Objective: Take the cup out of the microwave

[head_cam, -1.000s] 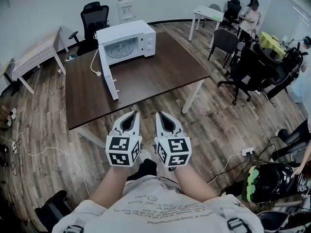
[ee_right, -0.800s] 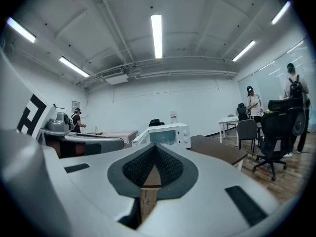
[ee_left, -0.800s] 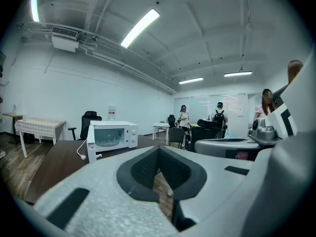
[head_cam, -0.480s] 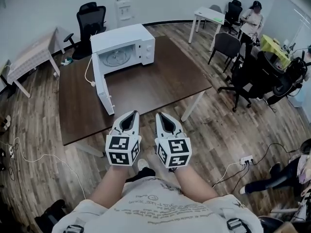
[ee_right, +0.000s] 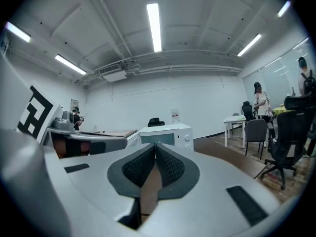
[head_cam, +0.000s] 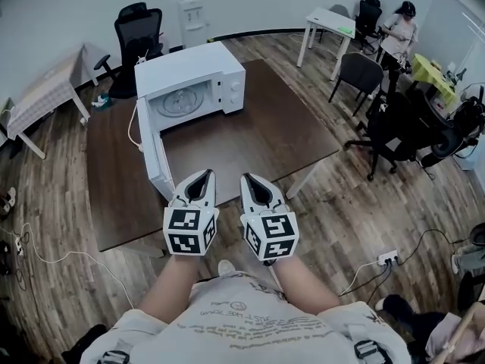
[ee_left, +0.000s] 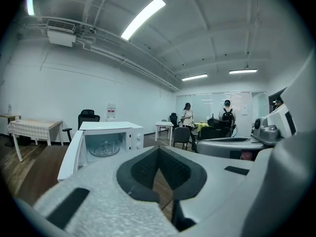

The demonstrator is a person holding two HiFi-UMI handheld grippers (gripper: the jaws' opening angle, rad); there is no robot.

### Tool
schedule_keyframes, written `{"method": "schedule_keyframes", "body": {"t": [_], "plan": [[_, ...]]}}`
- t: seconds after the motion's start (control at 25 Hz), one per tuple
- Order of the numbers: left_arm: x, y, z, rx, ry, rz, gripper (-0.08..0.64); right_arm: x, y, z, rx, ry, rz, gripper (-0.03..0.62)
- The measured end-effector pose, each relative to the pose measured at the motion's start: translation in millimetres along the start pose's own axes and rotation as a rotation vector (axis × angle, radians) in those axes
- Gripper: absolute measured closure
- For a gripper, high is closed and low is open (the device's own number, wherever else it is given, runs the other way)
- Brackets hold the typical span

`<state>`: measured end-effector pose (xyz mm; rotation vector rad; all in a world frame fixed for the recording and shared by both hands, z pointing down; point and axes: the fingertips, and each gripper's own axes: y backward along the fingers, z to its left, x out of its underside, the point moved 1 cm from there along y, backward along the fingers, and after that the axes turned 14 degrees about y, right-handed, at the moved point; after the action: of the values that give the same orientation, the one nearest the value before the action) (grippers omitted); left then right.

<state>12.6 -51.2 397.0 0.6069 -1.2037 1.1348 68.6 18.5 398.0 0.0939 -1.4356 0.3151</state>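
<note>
Our left gripper point(head_cam: 203, 175) and right gripper point(head_cam: 251, 179) are clenched, empty; the cup point(ee_left: 105, 146), seemingly clear glass, stands inside the microwave point(head_cam: 189, 68) well ahead of them; we judge it light, stiff, slippery, breakable, best pinched across its wall; the open door point(head_cam: 155, 161) juts just ahead of the left one, over the table point(head_cam: 258, 135).

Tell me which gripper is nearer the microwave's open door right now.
Left. In the head view the left gripper is just right of the near end of the microwave door. The right gripper is beside the left one, on its far side from the door.
</note>
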Motion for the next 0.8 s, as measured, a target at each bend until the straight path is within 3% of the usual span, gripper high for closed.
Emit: {"method": "schedule_keyframes", "body": {"t": [0.44, 0.8], "plan": [[-9.8, -53.7, 35.6, 0.029, 0.031, 0.011, 0.552, 4.1, -63.5, -7.1, -0.017, 0.012, 0.015, 0.578], [-6.0, -52.8, 71.9, -0.046, 0.071, -0.014, 0.552, 11.5, -102.7, 12.9, -0.107, 0.011, 0.015, 0.577]]}}
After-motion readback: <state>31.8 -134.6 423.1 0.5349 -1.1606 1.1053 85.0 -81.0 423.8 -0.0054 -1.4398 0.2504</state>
